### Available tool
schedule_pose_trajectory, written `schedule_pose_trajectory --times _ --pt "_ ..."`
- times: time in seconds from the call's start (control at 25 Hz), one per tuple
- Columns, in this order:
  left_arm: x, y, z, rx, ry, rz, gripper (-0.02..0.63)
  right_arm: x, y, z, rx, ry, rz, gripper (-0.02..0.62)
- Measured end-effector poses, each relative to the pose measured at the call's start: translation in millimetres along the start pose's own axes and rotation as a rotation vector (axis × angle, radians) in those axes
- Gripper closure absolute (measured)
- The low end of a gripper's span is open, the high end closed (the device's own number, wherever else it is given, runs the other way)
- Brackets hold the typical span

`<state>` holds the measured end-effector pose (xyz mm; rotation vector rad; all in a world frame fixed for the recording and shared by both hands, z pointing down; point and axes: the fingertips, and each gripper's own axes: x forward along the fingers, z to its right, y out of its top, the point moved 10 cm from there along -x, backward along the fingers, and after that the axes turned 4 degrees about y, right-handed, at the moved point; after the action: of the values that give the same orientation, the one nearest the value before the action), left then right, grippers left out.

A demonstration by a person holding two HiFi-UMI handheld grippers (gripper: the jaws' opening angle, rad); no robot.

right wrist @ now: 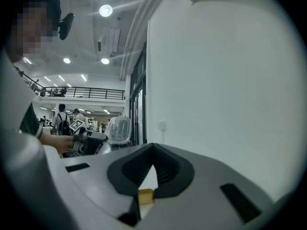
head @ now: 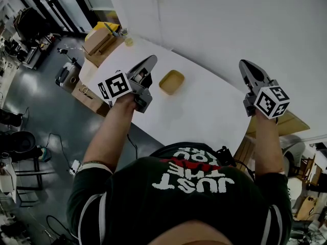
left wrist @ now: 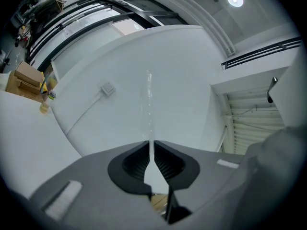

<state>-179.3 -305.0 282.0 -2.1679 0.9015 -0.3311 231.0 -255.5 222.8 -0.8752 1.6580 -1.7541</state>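
A person holds both grippers raised above a white table [head: 204, 111]. The left gripper [head: 152, 60] points up toward the wall, its jaws closed tip to tip with nothing between them; in the left gripper view [left wrist: 150, 143] only white wall shows past the tips. The right gripper [head: 244, 64] is also raised over the table's right end, jaws shut and empty, and its own view [right wrist: 152, 147] faces the white wall. A small yellow square tray [head: 171, 81] lies on the table between and below the two grippers, nearer the left one.
Cardboard boxes [head: 99, 40] and a small bottle [head: 127, 41] stand at the table's far left end. More boxes [head: 84, 93] and cables lie on the dark floor to the left. A wooden stand [head: 294, 121] shows at the right edge. The white wall [head: 245, 19] runs behind the table.
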Motion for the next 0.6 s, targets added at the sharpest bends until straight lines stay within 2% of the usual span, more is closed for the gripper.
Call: schedule_pose_trajectory --times 0.6 --pt "-0.2 0.8 2.3 0.003 0.005 -0.006 0.569 2.9 1.8 -2.6 -0.005 0.014 -0.016 0.591"
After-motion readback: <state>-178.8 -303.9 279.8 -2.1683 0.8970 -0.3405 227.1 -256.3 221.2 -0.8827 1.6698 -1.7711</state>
